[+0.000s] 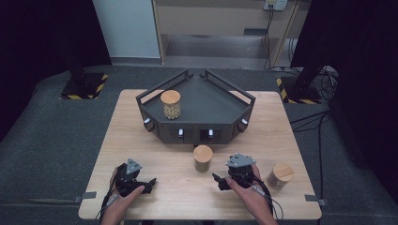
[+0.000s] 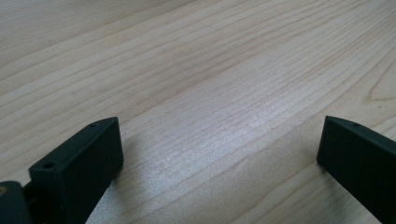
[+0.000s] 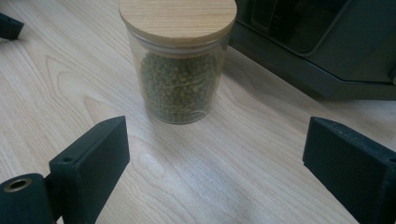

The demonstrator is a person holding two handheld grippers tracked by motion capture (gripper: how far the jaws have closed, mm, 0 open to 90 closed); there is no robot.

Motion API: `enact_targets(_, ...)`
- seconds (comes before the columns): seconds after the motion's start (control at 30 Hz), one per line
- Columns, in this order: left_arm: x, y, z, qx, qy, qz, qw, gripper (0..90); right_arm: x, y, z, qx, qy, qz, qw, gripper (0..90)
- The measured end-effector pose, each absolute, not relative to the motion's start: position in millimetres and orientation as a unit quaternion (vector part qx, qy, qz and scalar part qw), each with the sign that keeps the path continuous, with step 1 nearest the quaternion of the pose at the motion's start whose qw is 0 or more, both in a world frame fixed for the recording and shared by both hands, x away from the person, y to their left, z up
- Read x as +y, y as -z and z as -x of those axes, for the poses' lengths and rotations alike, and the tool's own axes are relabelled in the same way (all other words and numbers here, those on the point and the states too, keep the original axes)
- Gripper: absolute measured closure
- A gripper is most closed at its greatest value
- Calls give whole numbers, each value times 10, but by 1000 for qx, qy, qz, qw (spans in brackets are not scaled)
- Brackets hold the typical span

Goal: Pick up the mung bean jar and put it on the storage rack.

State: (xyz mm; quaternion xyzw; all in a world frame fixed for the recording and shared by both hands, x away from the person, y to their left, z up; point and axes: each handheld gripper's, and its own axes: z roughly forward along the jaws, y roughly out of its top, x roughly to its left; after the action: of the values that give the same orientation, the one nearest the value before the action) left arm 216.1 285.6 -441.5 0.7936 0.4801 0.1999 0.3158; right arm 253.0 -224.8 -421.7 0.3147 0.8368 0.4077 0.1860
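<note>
Pale wood table (image 1: 141, 140) on grey carpet, dark curtains around.
Both grippers' jaws wide, empty; right gripper (image 3: 215, 154) view reveals green beans in the jar (image 3: 178, 60); left gripper (image 2: 219, 154) sees bare wood.

Upright lidded glass jar (image 3: 178, 60) of green beans, near rack front.

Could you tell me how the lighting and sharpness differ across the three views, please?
High view: table evenly lit, surroundings dark, picture soft. Left gripper view: pale sheen on the wood between the open jaws, grain sharp. Right gripper view: jar sharp, casting a soft shadow; faint glare on the wood before it.
</note>
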Motion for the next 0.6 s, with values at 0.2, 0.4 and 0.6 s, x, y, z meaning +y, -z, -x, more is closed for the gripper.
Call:
enact_targets(0.2,2856,4415,-2161,480,-200,-794,316,0,-2195,4203,-2524,834,-418,-306,192,72)
enact_targets(0.4,2856,4416,-2160,480,-200,-793,316,0,-2158,4232,-2488,826,-434,-299,200,91)
enact_targets(0.6,2856,4416,-2160,480,-200,-794,316,0,-2141,4239,-2497,818,-445,-308,196,89)
